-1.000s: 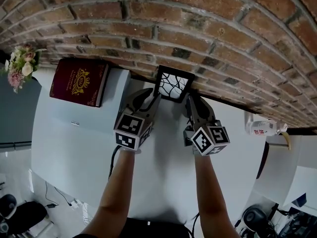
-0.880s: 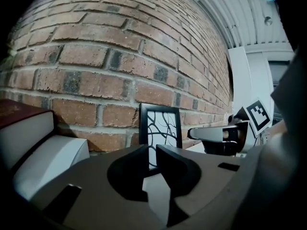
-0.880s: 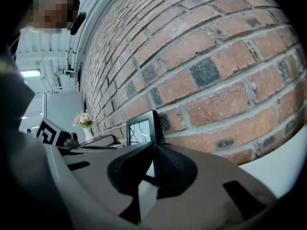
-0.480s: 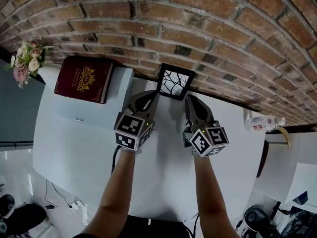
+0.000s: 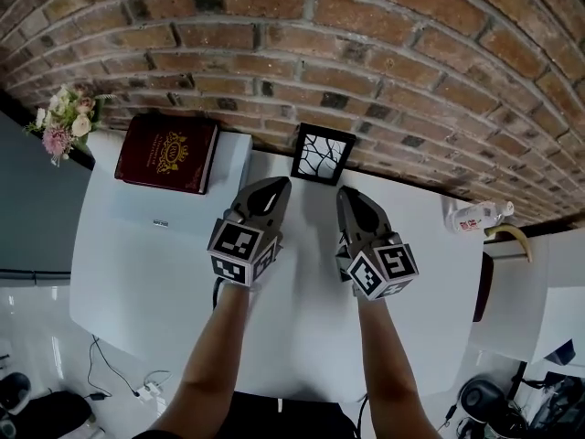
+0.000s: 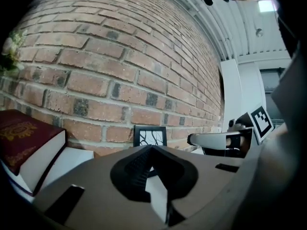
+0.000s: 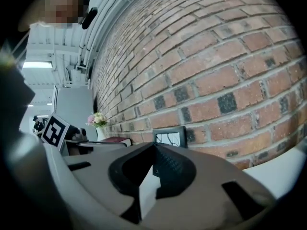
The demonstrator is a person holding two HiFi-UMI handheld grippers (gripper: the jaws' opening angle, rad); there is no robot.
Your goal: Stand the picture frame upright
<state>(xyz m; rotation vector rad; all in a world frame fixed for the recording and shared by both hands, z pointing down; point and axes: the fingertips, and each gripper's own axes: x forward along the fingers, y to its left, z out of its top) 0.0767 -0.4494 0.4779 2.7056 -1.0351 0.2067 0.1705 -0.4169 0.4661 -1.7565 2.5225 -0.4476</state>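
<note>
The black picture frame [image 5: 322, 155] with a branch pattern stands upright on the white table [image 5: 137, 273], right against the brick wall [image 5: 384, 53]. My left gripper [image 5: 279, 187] is shut and empty, a short way in front of the frame's left side. My right gripper [image 5: 345, 196] is also shut and empty, in front of the frame's right side. Neither touches the frame. In the left gripper view the frame [image 6: 149, 135] shows just beyond the closed jaws of the left gripper [image 6: 151, 148]. The right gripper view shows the frame [image 7: 170, 137] past the tip of the right gripper [image 7: 154, 145].
A dark red book [image 5: 167, 154] lies on a raised white block at the back left. A small bunch of flowers [image 5: 64, 122] stands at the far left by the wall. A plastic bottle [image 5: 475, 216] lies at the table's right end.
Both grippers have drawn back from the frame's sides toward me, and their jaws have closed. The frame stays upright against the wall.
</note>
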